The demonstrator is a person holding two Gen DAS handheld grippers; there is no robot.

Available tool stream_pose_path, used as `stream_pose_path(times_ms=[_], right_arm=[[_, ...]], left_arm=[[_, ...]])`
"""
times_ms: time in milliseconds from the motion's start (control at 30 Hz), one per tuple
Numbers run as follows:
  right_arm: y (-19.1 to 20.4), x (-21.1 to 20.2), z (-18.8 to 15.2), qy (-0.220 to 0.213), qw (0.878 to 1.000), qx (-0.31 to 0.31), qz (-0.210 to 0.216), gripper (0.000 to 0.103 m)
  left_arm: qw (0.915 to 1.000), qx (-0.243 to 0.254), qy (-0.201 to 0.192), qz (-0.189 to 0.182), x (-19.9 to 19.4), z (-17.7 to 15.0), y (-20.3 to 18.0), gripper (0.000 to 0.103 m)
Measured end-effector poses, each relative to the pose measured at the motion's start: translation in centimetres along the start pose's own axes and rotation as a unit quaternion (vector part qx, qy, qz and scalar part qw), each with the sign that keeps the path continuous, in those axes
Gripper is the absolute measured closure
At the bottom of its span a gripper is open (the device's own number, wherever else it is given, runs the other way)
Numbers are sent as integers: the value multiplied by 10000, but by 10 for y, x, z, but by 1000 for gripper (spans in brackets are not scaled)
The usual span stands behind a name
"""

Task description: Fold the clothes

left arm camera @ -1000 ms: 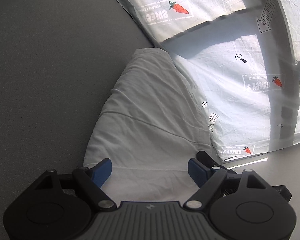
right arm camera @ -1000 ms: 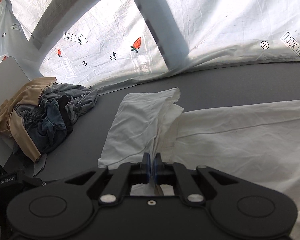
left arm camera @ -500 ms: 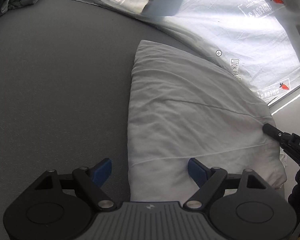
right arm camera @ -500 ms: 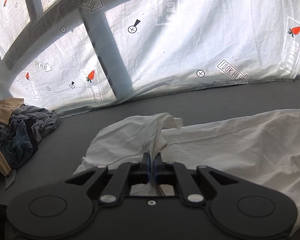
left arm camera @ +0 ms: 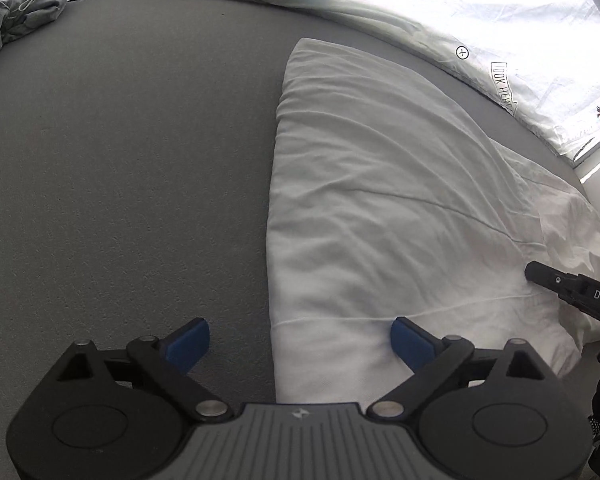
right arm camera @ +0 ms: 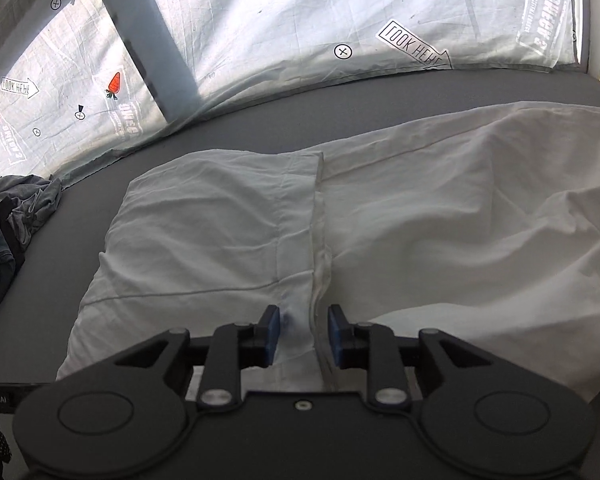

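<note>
White cotton fills the middle of both views: the white garment (right arm camera: 340,216) lies spread on the grey counter (left arm camera: 120,160), and we see it run from centre frame to the right edge in the right wrist view.

Along the top of each frame hangs a printed sheet (right arm camera: 280,32). On it we read "LOOK HERE" inside arrow outlines, beside red carrots and crossed circles; a boxed stamp near the carrots is too distorted for us to read. At the right edge of the left wrist view, a black part carries the letters "DAS", cut off by the frame.

Low in the right wrist view, the right gripper (right arm camera: 302,336) has its jaws opening, and a bunched fold of the garment sits between them with the pads clear of it. A second ago those jaws were pinched together on that fold. Low in the left wrist view, the left gripper (left arm camera: 300,340) has its jaws spreading wide; the garment's near left edge lies between them, untouched, with the left pad over bare counter. Earlier this view faced mostly the sheet.

A heap of dark clothes (right arm camera: 4,236) sits at the left edge.
</note>
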State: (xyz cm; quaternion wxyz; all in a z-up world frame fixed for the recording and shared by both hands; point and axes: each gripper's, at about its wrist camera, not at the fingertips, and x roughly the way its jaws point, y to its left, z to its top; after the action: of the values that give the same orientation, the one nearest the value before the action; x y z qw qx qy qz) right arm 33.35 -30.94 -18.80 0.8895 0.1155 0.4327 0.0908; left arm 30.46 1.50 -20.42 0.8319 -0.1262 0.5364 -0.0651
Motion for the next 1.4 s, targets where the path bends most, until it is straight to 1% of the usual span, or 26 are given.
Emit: stream_pose_path(times_ms=[67,133,167,200,267,333,400,467,567,633,667,700,767,833,867,933,967,1033,1067,1133,1233,1267,1300,1367,1400], right_arm=[[-1,0,-5,6,10000,-69,17,75],[4,-9,-5,-75,9996,-253,-43,71],[7,-15,-5,-139,9993,-343,-60,68],[9,-19,-7,-190,9990,-395,-8,61],[10,-26,-11,-205,9985,-483,141,55],[10,-23,-20,-39,9982,-602,27,55],[8,-11,-34,133,9958,-891,-185,54],[3,-10,-37,58,9959,-899,-69,52],[-2,-11,-28,220,9968,-764,55,51],[-9,-15,-25,225,9982,-542,157,47],[-14,-19,-25,176,9987,-429,192,41],[-19,-25,-24,112,9992,-314,213,34],[-33,-38,-25,-103,9998,-63,179,24],[-50,-52,-25,-375,9989,269,121,21],[-61,-57,-26,-515,9976,470,33,20],[-82,-68,-28,-792,9930,870,-143,17],[-93,-74,-29,-908,9897,1080,-238,16],[-115,-83,-33,-1003,9837,1434,-411,16],[-124,-87,-35,-1044,9807,1576,-491,14],[-145,-95,-41,-1083,9731,1896,-736,10],[-176,-103,-51,-1095,9595,2401,-984,10],[-187,-105,-55,-1128,9533,2601,-1040,10],[-196,-108,-57,-1172,9475,2778,-1069,10],[-215,-111,-60,-1267,9363,3090,-1086,8],[-222,-112,-59,-1308,9320,3186,-1130,8]], left_arm=[[10000,62,9,13,3,0,-1,2],[9999,161,-2,60,4,-1,-3,1],[9998,172,-13,60,5,-1,-3,1],[9998,170,-24,61,6,-1,-3,0],[9998,166,-64,78,6,-2,-3,0],[9997,176,-120,107,6,-4,-4,0],[9994,235,-190,194,6,-7,-8,0],[9989,258,-247,312,6,-9,-11,0],[9976,272,-372,509,-1,-11,-16,0],[9960,330,-486,669,-7,-12,-20,0],[9937,456,-580,838,-11,-12,-25,0],[9906,600,-672,1026,-16,-13,-30,0],[9813,959,-804,1463,-23,-13,-42,0],[9736,1242,-874,1706,-28,-12,-52,0],[9707,1379,-931,1733,-32,-11,-58,0],[9696,1500,-1019,1645,-37,-7,-67,0],[9703,1516,-1048,1566,-38,-5,-73,0],[9718,1542,-1097,1408,-38,0,-84,0],[9731,1533,-1093,1325,-36,3,-89,0],[9758,1517,-1032,1190,-27,7,-100,0],[9780,1624,-769,1063,-2,6,-120,0],[9771,1725,-625,1078,10,3,-126,0],[9750,1826,-494,1170,21,0,-131,0],[9717,1869,-520,1348,34,-7,-136,0],[9718,1837,-540,1380,38,-9,-137,0]])
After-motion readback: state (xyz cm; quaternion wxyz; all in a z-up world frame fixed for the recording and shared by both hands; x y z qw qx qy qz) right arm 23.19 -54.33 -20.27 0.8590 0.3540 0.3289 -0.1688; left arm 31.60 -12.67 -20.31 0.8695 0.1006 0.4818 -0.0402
